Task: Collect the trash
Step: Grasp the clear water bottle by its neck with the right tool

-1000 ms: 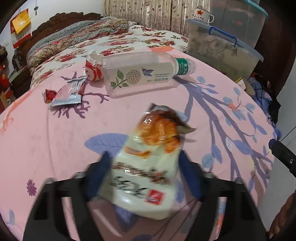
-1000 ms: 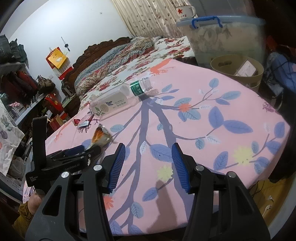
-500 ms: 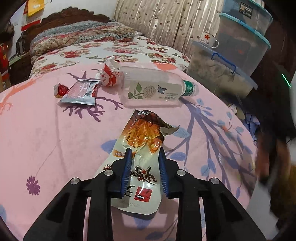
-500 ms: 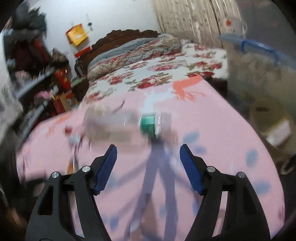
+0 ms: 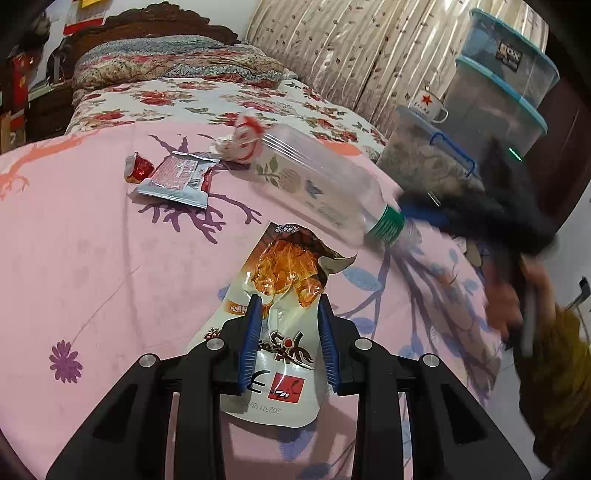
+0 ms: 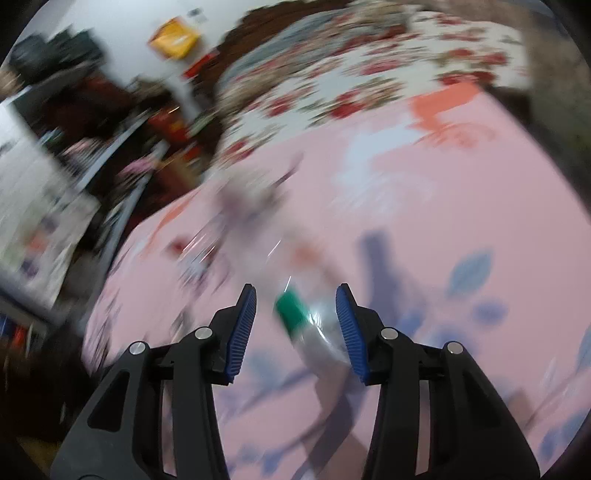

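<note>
Right wrist view: smeared throughout
Plastic bottle (image 6: 295,314): only its green band legible
Right gripper (image 5: 424,216): dark streak, grip unreadable
Snack bag (image 5: 284,325): sides behind blue pads (image 5: 250,339)

Left gripper (image 5: 288,306) jaws pinched narrow, right gripper (image 6: 295,301) jaws spread wider (motion-blurred) — both levelled forward

Home bedroom: bed (image 5: 207,99) w/ carved headboard (image 5: 162,22), curtains (image 5: 351,55), storage bins (image 5: 506,85).
</note>
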